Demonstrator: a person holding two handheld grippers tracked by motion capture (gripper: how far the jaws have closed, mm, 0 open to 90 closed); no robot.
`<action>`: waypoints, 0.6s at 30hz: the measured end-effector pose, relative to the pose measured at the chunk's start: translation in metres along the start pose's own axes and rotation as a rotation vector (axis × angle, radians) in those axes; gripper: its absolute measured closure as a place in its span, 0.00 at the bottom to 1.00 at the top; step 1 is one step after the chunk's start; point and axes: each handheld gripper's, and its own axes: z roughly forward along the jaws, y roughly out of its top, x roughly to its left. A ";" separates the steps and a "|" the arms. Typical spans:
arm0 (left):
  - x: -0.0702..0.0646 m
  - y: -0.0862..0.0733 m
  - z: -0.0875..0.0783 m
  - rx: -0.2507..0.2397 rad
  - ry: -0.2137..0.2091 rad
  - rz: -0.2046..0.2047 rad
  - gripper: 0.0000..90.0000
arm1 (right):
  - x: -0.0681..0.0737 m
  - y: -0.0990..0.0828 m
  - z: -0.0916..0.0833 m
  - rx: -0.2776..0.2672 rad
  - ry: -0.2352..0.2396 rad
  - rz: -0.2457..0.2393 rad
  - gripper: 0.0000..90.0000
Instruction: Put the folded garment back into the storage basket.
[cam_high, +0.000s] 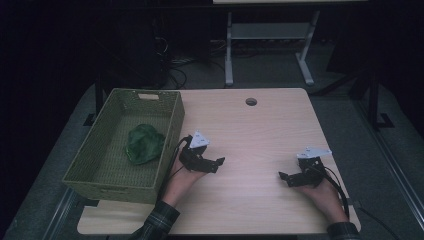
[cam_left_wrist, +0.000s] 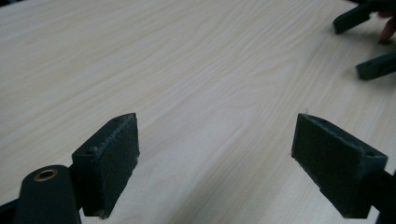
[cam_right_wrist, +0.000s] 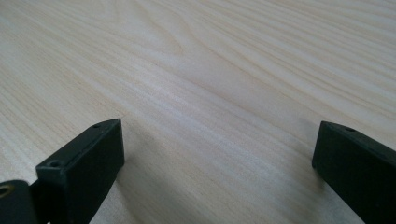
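Note:
A green crumpled cloth (cam_high: 144, 143) lies inside an olive woven basket (cam_high: 172, 131) at the table's left edge. My left gripper (cam_high: 219, 164) rests low on the light wood table just right of the basket, open, nothing between its jaws (cam_left_wrist: 217, 158). My right gripper (cam_high: 284, 178) sits near the table's front right, pointing left toward the other one, also open and empty (cam_right_wrist: 217, 163). In the left gripper view the right gripper's two jaws show at the top right, apart, with a fingertip (cam_left_wrist: 387, 31) beside them.
The table (cam_high: 250, 130) has a round cable hole (cam_high: 251, 101) near its far edge. Beyond it stand a white desk frame (cam_high: 270, 35) and cables on the dark floor. Bare wood lies between the two grippers.

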 end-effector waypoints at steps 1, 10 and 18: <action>0.000 -0.003 0.003 0.006 0.004 0.004 0.16 | 0.000 0.000 0.000 0.000 0.000 0.000 0.02; -0.002 -0.025 0.027 0.091 0.039 0.021 0.16 | 0.000 0.000 0.000 0.000 0.000 0.000 0.02; -0.002 -0.029 0.032 0.117 0.034 0.011 0.15 | 0.001 0.000 0.000 0.000 0.001 0.003 0.02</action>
